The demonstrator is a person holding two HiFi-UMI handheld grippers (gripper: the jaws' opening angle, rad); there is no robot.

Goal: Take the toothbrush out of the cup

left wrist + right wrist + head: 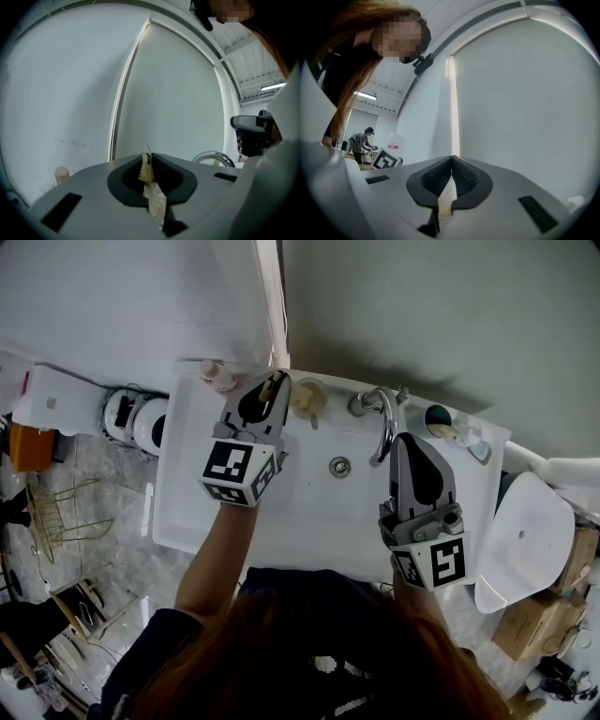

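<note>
Cream-coloured and thin, with a toothed edge, the toothbrush is pinched between the closed jaws of the left gripper, left of the curved chrome tap and just beside the round cream cup, which stands on the ledge left of that tap; no view shows whether the brush's lower end is fully clear of the cup's rim. The right gripper hangs in front of the tap, jaws shut tip to tip, with nothing I can name in them.

To do the step well, I judge the brush should come straight up along the cup's axis, with a firm grip because the piece looks thin; a sideways pull could tip the light cup; the free right gripper could steady it.

The white rectangular ceramic sink carries the tap on its back ledge; left of the tap, beyond the cup, stands a small pale bottle; right of the tap sits a dark green round pot; plain white wall rises behind the tap; grey tiled floor lies far to its left.
</note>
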